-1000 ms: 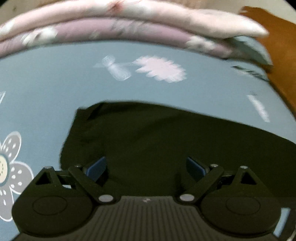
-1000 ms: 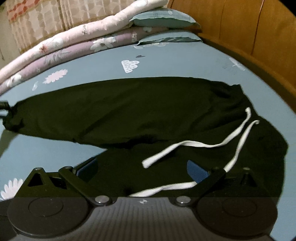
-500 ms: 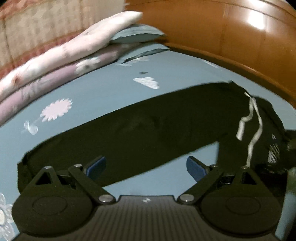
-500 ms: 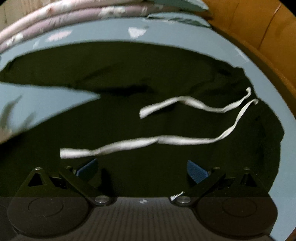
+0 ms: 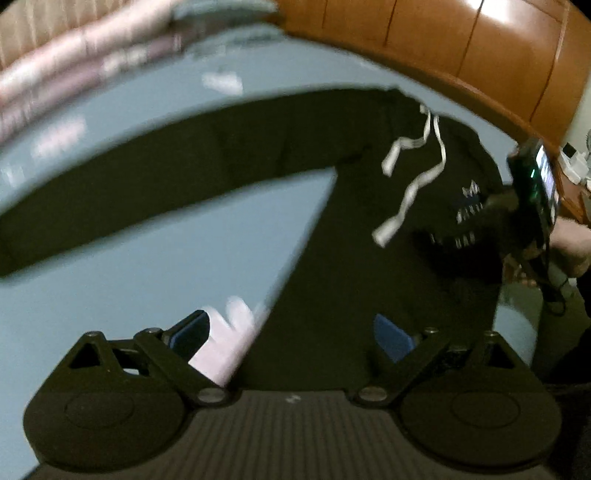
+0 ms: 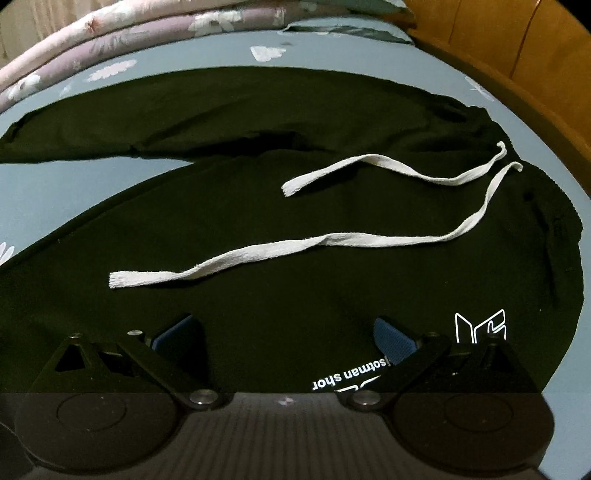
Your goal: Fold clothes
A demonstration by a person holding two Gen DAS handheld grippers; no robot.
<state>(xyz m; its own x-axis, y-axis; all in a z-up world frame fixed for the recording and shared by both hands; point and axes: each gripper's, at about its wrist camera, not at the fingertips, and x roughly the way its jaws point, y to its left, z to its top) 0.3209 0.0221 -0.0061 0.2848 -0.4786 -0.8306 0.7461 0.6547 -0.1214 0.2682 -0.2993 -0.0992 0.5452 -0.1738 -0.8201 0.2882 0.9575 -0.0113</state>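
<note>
Black trousers lie spread on a blue bed sheet, legs splayed apart, with two white drawstrings across the front and a white logo near the waist. My right gripper hovers open just over the near leg by the printed lettering. In the left wrist view the same trousers form a V. My left gripper is open above the near leg's edge, nothing between its fingers. The other gripper's body and a hand show at the right in that view.
Folded pink and mauve quilts and pillows line the far side of the bed. A wooden headboard curves along the right. The blue sheet has printed flowers and clouds.
My left gripper swung from the far leg's cuff across toward the near leg and waist. My right gripper dropped closer to the near leg by the logo. Both stayed open.
</note>
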